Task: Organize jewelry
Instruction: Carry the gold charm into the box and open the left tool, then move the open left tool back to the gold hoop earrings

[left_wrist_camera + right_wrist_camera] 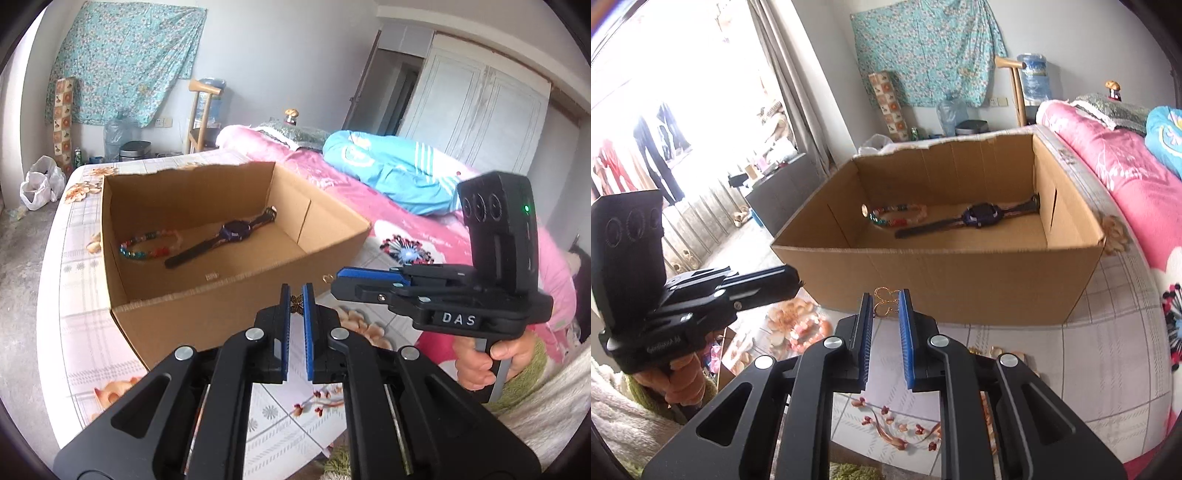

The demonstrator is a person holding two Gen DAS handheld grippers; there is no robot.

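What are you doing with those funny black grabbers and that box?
A person is tidying jewelry into the cardboard box on the bed. Each hand holds a grabber. The left gripper is pinching a small dark butterfly-shaped piece, and the right gripper is pinching a gold wire butterfly piece. Both are held in front of the box, not inside it yet. Already lying in the box are a colorful bead bracelet and a dark watch.
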